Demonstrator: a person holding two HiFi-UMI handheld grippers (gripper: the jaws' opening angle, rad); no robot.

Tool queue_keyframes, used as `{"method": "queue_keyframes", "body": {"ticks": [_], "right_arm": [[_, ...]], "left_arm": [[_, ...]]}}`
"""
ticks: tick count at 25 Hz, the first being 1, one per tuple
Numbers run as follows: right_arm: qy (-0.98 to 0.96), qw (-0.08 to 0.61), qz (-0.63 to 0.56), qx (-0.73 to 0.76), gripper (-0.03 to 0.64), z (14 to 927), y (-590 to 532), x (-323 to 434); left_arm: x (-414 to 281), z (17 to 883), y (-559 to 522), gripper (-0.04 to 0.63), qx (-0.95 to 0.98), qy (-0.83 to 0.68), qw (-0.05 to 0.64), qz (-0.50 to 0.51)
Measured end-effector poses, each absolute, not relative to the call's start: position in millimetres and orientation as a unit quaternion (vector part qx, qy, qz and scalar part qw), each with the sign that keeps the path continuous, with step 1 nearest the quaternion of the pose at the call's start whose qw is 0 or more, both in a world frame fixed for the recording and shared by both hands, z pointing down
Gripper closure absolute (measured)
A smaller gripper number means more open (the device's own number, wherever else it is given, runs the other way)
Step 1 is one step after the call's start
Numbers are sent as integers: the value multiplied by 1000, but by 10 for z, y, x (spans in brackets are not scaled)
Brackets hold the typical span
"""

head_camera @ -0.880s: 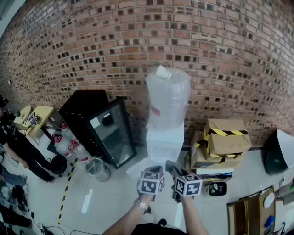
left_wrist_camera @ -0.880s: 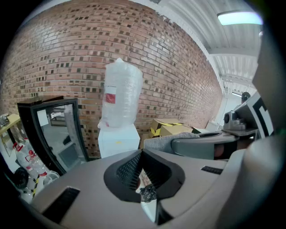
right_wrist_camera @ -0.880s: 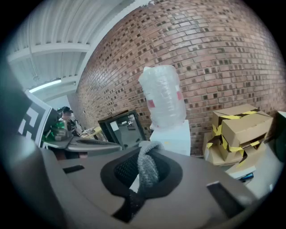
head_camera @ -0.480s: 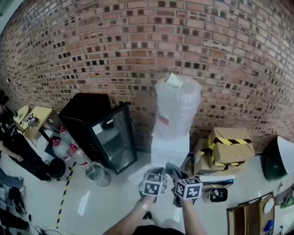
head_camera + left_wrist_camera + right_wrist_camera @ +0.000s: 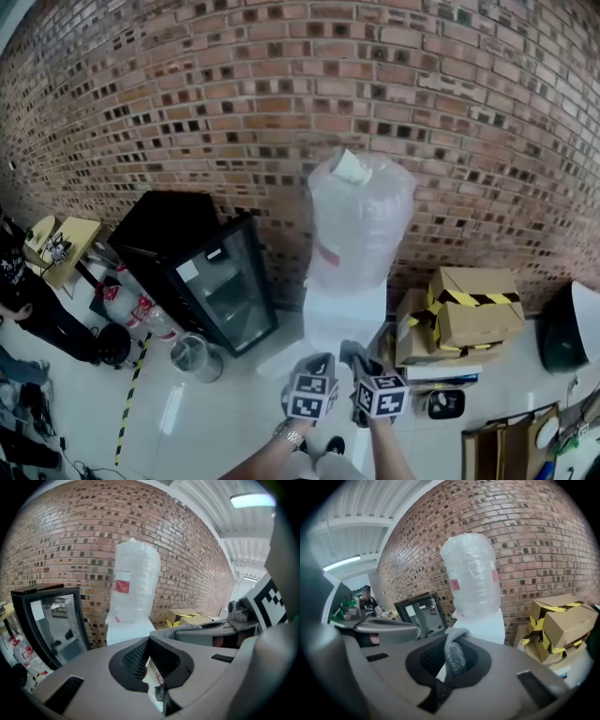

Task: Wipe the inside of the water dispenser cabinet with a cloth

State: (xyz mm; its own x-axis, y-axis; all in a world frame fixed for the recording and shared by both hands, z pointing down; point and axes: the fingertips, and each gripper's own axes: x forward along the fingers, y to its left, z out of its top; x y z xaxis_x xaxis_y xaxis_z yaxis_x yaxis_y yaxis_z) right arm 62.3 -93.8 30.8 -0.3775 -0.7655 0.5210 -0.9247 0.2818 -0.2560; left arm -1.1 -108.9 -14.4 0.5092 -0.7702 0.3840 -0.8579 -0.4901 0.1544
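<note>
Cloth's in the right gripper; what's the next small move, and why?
Probably bring the right gripper forward and down toward the lower front of the water dispenser. Its jaws are shut on the grey cloth, but the dispenser stands ahead, untouched; the left gripper is shut, empty.

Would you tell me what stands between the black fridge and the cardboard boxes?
The white water dispenser, topped by a wrapped bottle, stands between fridge and boxes; the head view shows it.

Grey left hand-held gripper and right hand-held gripper bear black-and-white marker cubes
</note>
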Motion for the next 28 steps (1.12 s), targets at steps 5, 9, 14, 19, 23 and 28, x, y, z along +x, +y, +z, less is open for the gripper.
{"method": "queue_keyframes", "body": {"ticks": [5, 9, 14, 19, 23, 28], "right_arm": [[-796, 140, 266, 525, 607, 882, -1213, 744], [-802, 130, 271, 516, 607, 1592, -1451, 730], [-800, 136, 272, 518, 607, 2837, -1682, 753], [-795, 143, 282, 518, 607, 4246, -1761, 740], [-809, 173, 264, 497, 607, 5293, -1919, 698], [-821, 192, 236, 483, 607, 6338, -2296, 646]], "left_arm": [[26, 510, -1185, 594, 840, -488, 181, 153], [9, 1279, -1400, 594, 830, -499, 188, 164], [126, 2530, -1668, 594, 835, -488, 198, 159], [138, 3821, -1787, 594, 832, -486, 197, 179], [81, 4661, -1999, 594, 835, -488, 186, 171], [8, 5410, -2347, 594, 845, -482, 158, 171]]}}
